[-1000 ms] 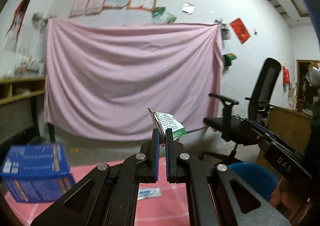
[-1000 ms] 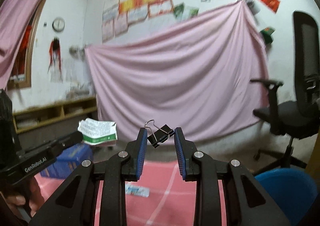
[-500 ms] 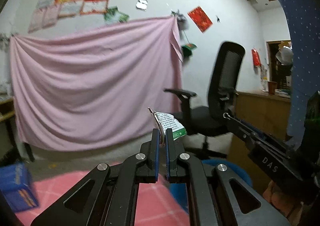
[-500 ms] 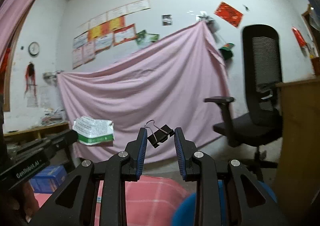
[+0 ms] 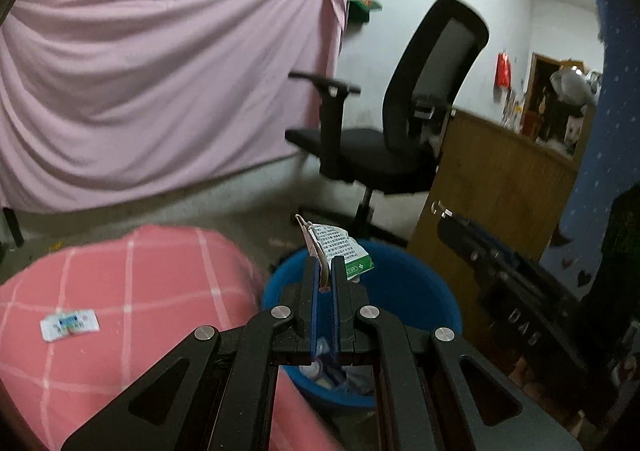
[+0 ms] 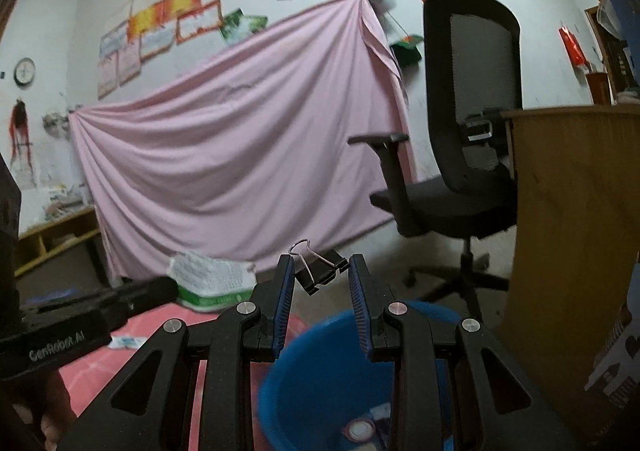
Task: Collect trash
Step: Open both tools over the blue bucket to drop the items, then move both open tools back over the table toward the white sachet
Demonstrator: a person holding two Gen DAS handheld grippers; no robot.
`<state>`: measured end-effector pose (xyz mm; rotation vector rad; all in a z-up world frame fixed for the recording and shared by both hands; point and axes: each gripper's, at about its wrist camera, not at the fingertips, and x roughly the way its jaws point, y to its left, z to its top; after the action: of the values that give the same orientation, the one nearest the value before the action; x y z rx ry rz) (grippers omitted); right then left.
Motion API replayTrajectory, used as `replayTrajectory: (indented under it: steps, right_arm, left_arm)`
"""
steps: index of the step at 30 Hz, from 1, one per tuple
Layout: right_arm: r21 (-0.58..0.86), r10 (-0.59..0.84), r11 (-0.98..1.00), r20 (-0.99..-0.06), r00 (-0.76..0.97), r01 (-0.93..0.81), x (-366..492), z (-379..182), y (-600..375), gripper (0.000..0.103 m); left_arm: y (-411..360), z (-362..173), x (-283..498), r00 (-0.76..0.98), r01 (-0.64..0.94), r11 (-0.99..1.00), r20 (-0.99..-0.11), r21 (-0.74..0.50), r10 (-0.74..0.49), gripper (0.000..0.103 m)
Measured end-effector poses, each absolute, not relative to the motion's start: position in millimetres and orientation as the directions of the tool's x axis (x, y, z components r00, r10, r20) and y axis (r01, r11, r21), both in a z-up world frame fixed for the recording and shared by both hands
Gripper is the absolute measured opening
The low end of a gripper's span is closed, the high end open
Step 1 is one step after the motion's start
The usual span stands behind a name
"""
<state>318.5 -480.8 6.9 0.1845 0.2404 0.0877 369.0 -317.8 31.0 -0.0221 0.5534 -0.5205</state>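
Blue bin (image 5: 416, 291), hidden a second ago, now lies beneath both grippers, right of the pink checked cloth (image 5: 132, 291). Left gripper (image 5: 325, 271) pinches a printed wrapper (image 5: 340, 251); right gripper (image 6: 320, 275) clamps a black binder clip (image 6: 318, 277). An office chair (image 5: 400, 123) stands beyond.

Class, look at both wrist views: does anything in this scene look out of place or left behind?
Yes. A small white and blue wrapper lies alone on the pink checked cloth, outside the blue plastic bin. Also, the right gripper carries a black binder clip, an odd thing to bin beside the crumpled white and green paper packet in the left gripper.
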Motion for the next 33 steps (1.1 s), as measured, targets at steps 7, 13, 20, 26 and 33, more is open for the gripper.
replayTrajectory:
  steps: [7,13,20,26,33]
  right_arm:
    - [0.217,0.089,0.976,-0.303,0.949,-0.022,329,-9,-495,0.027]
    - [0.257,0.081,0.966,-0.337,0.938,0.009,333,-15,-506,0.035]
    - [0.258,0.084,0.966,-0.329,0.941,0.004,331,-11,-504,0.042]
    - [0.236,0.095,0.972,-0.322,0.942,-0.017,333,-8,-494,0.046]
    - [0.217,0.097,0.976,-0.282,0.955,-0.035,332,1,-482,0.059]
  left_arm:
    - [-324,18,379,0.684,0.461,0.869,-0.551,-0.182,-0.478,0.006]
    - [-322,12,387,0.657,0.437,0.878,-0.596,-0.197,-0.461,0.012]
    - [-304,14,385,0.702,0.395,0.892,-0.554,-0.219,-0.447,0.027]
    - [-288,18,382,0.738,0.364,0.907,-0.528,-0.213,-0.420,0.028]
    - [-254,26,370,0.819,0.292,0.928,-0.439,-0.232,-0.368,0.056]
